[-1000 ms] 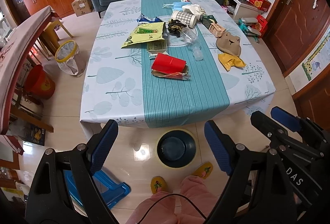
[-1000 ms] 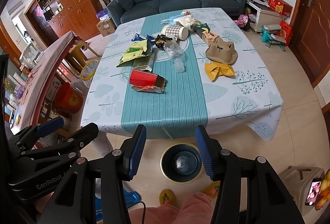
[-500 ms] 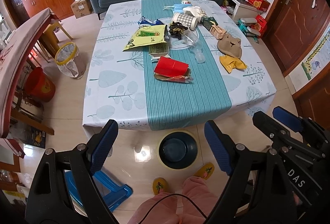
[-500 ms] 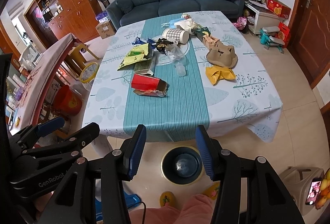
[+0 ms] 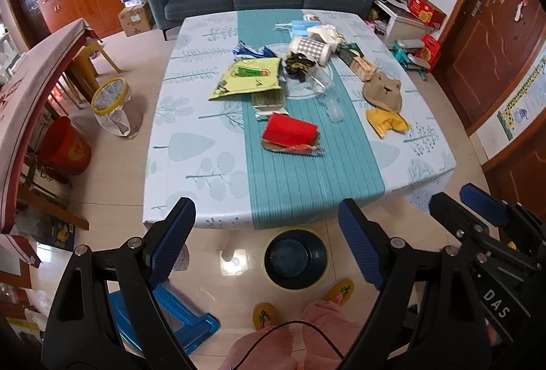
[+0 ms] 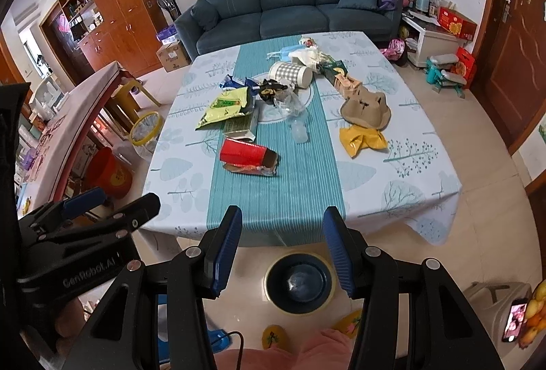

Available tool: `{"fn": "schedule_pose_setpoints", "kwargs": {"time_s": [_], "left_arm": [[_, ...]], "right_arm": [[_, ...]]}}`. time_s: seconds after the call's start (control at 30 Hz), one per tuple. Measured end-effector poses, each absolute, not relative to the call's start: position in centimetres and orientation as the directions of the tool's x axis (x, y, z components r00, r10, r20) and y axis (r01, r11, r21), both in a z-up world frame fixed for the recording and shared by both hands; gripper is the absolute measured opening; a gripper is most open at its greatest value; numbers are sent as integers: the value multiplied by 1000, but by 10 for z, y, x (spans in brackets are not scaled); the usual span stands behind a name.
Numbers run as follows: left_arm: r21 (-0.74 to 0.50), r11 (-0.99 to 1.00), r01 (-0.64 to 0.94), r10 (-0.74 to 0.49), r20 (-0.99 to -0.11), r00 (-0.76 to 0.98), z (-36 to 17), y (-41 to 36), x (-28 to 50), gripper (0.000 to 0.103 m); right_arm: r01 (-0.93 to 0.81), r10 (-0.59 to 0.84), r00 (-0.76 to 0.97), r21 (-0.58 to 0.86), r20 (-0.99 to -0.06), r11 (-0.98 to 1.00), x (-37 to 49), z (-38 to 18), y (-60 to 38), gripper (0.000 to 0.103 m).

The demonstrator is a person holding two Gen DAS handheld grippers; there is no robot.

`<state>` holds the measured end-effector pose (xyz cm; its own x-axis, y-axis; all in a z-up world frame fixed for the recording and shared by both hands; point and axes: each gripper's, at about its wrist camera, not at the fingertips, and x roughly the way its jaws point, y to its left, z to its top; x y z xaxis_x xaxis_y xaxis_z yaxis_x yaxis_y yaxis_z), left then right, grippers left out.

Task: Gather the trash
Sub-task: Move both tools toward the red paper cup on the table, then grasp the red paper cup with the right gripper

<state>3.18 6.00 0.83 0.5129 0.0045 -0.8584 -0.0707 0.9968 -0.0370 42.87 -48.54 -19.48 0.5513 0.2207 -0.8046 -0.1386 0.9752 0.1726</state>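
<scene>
Since 1 s ago the left-wrist view has backed off a bit: tabletop (image 5: 191, 145) w/ its leaf-print cloth sits smaller and further ahead of the left gripper (image 5: 266, 240); right-wrist view barely changed.

Both grippers hang short of the near table edge, nothing between either pair of fingers. Left gripper fingers (image 5: 170, 237) spread wide, empty. Right gripper (image 6: 282, 249) fingers also apart, a bit narrower, empty.

Trash is all ahead and above the fingertips, on the tabletop. Nearest piece: red cylindrical paper cup (image 5: 290, 131) lying on its side atop a brown crumpled wrapper (image 5: 293, 148), on the teal runner. Cup's long axis runs roughly crosswise to both grippers' pointing line, mouth toward the right. It lies nearly dead ahead of the left fingers, ahead and slightly left of the right fingers, so either hand reaches it; prob. left is a touch better lined up.

Dark round bin w/ yellow rim (image 6: 299, 282) stands on the floor under the table edge, between and just beyond both finger pairs.
</scene>
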Motion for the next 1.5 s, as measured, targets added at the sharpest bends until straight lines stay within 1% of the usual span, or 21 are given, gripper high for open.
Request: {"fn": "schedule_pose_setpoints", "kwargs": {"time_s": [0.3,0.43,0.53,0.77,0.93,1.1,1.23,1.37,1.5], "left_arm": [[-22,985,-173,72,-854,515,9,112,59,84],[13,982,-191,111,-851,513,5,132,74,84],[9,980,-201,111,-860,499,-2,143,86,84],[0,970,-243,114,-882,457,-33,152,117,84],[9,959,-282,127,-907,402,-66,154,142,84],[-3,944,-331,122,-927,356,-92,158,157,84],[-5,938,-347,118,-935,335,-108,158,164,84],[-2,937,-350,113,-945,307,-123,155,168,84],[-1,937,-349,106,-952,288,-134,151,170,84]], "right_arm": [[-223,246,550,144,-798,964,454,-191,-461,51],[-292,277,544,130,-792,947,480,-193,-446,51],[-361,307,521,120,-797,925,506,-200,-434,51],[-562,368,411,86,-834,823,567,-245,-397,51],[-675,342,331,33,-879,737,604,-296,-368,51],[-750,315,267,9,-911,662,629,-340,-350,51],[-795,319,227,14,-920,606,637,-360,-341,51],[-827,319,205,10,-925,562,637,-369,-337,59],[-855,287,218,-41,-933,517,636,-382,-332,59]]}}
